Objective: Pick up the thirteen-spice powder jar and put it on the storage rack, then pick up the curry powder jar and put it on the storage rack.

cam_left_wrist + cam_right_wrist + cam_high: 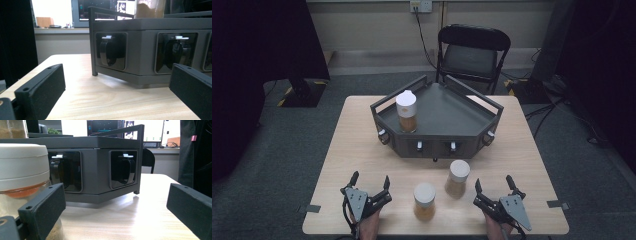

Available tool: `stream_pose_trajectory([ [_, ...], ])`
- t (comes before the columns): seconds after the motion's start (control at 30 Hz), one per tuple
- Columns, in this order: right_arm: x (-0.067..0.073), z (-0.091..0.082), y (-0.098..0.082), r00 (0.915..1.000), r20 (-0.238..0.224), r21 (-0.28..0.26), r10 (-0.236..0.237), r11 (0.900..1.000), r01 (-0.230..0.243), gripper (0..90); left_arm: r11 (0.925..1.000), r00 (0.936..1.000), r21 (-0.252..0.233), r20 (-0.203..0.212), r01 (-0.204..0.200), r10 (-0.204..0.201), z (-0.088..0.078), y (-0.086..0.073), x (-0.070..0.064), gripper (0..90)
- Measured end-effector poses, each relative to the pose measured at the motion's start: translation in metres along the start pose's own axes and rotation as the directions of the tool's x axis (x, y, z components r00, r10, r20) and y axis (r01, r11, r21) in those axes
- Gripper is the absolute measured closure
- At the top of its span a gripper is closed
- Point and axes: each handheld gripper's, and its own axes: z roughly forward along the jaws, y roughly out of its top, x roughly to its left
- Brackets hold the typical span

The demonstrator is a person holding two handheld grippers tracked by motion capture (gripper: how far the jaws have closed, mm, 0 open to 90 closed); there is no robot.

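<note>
Both grippers sit wide open and empty at the near table edge, left gripper [370, 181], right gripper [493, 184]. Two jars [424, 201] [457, 178] stand between them, a third [406, 111] on the tray [447, 107]. A careless sideways grab could topple one.

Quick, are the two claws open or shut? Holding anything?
Left gripper: open, holding nothing.
Right gripper: open, holding nothing.
</note>
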Motion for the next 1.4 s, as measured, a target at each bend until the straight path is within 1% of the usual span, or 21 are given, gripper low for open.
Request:
stream_pose_trajectory([
  [0.13, -0.001, 0.0, 0.0, 1.0, -0.004, 0.0, 0.0, 1.0, 0.0, 0.8, 1.0, 1.0, 0.0, -0.005, 0.001, -0.001, 0.0, 0.0, -0.001, 0.7],
  [0.2, -0.001, 0.0, 0.0, 1.0, -0.004, 0.0, 0.0, 1.0, 0.0, 0.8, 1.0, 1.0, 0.0, -0.01, 0.001, -0.001, 0.0, 0.0, -0.002, 2.5],
  [0.33, -0.004, -0.001, -0.001, 0.9998, -0.017, -0.007, 0.011, 1.0, -0.012, 0.8, 1.0, 1.0, 0.0, -0.007, 0.001, -0.001, 0.0, 0.0, -0.001, 1.1],
  [0.37, -0.004, -0.001, -0.001, 0.9998, -0.017, -0.007, 0.011, 1.0, -0.012, 0.8, 1.0, 1.0, 0.0, -0.007, 0.001, -0.001, 0.0, 0.0, -0.001, 0.8],
  [0.4, -0.003, -0.002, -0.003, 0.9998, -0.006, -0.019, 0.017, 1.0, -0.017, 0.7, 1.0, 1.0, 0.0, -0.006, 0.001, -0.001, 0.0, 0.0, -0.001, 0.8],
  [0.47, -0.004, -0.002, -0.002, 0.9997, -0.006, -0.017, 0.025, 1.0, -0.025, 0.6, 1.0, 1.0, -0.001, -0.007, 0.001, -0.001, 0.0, 0.0, -0.001, 0.3],
  [0.57, -0.004, -0.002, 0.0, 0.9997, -0.009, -0.011, 0.024, 1.0, -0.024, 0.4, 1.0, 1.0, -0.001, -0.004, 0.002, -0.002, 0.0, 0.0, -0.001, 0.3],
  [0.6, -0.003, -0.002, 0.002, 0.9999, -0.01, -0.01, 0.011, 1.0, -0.011, 0.4, 1.0, 1.0, -0.001, -0.004, 0.002, -0.002, 0.0, 0.0, -0.001, 0.2],
  [0.67, -0.003, -0.002, 0.003, 0.9999, -0.012, -0.007, 0.006, 1.0, -0.006, 0.3, 1.0, 1.0, -0.001, -0.004, 0.002, -0.002, 0.0, 0.0, -0.001, 0.2],
  [0.7, -0.002, -0.002, 0.005, 0.9998, -0.014, -0.004, 0.012, 1.0, -0.012, 0.3, 1.0, 1.0, -0.001, -0.003, 0.002, -0.002, 0.0, 0.0, -0.001, 0.2],
  [0.73, -0.003, -0.002, 0.009, 0.9991, -0.028, 0.006, 0.032, 0.999, -0.032, 0.4, 1.0, 1.0, 0.0, -0.002, 0.002, -0.002, 0.0, 0.0, -0.001, 0.2],
  [0.77, -0.003, -0.002, 0.009, 0.9991, -0.028, 0.006, 0.032, 0.999, -0.032, 0.4, 1.0, 1.0, 0.0, -0.002, 0.002, -0.002, 0.0, 0.0, -0.001, 0.3],
  [0.8, -0.001, -0.004, 0.011, 0.9977, -0.038, 0.0, 0.056, 0.998, -0.056, 0.3, 1.0, 1.0, 0.0, -0.003, 0.001, -0.001, 0.0, 0.0, -0.001, 0.3],
  [0.83, -0.001, -0.004, 0.011, 0.9977, -0.038, 0.0, 0.056, 0.998, -0.056, 0.3, 1.0, 1.0, 0.0, -0.003, 0.001, -0.001, 0.0, 0.0, -0.001, 0.3],
  [0.87, 0.002, -0.006, 0.012, 0.998, -0.045, -0.013, 0.045, 0.999, -0.046, 0.3, 1.0, 1.0, 0.0, -0.008, 0.001, -0.001, 0.0, 0.0, -0.002, 0.3],
  [0.9, 0.004, -0.006, 0.014, 0.9981, -0.047, -0.011, 0.04, 0.999, -0.04, 0.3, 1.0, 1.0, 0.0, -0.008, 0.001, -0.001, 0.0, 0.0, -0.002, 0.3],
  [1.03, 0.007, -0.009, 0.017, 0.9976, -0.052, -0.026, 0.045, 0.999, -0.046, 0.3, 1.0, 1.0, -0.001, -0.009, 0.001, -0.001, 0.0, 0.0, -0.002, 0.3],
  [1.17, 0.01, -0.015, 0.023, 0.9975, -0.055, -0.048, 0.046, 0.998, -0.048, 0.3, 1.0, 1.0, 0.0, -0.009, 0.001, -0.001, 0.0, 0.0, -0.002, 0.3],
  [1.23, 0.011, -0.019, 0.026, 0.9969, -0.06, -0.066, 0.05, 0.996, -0.054, 0.3, 1.0, 1.0, 0.0, -0.009, 0.001, -0.001, 0.0, 0.0, -0.002, 0.3],
  [1.33, 0.012, -0.022, 0.026, 0.9961, -0.067, -0.089, 0.057, 0.994, -0.063, 0.4, 1.0, 0.9999, -0.003, -0.015, 0.002, -0.002, 0.0, 0.0, -0.003, 0.3],
  [1.4, 0.014, -0.024, 0.028, 0.9962, -0.076, -0.096, 0.043, 0.994, -0.05, 0.4, 1.0, 0.9998, -0.001, -0.021, 0.002, -0.002, 0.0, 0.0, -0.003, 0.3],
])
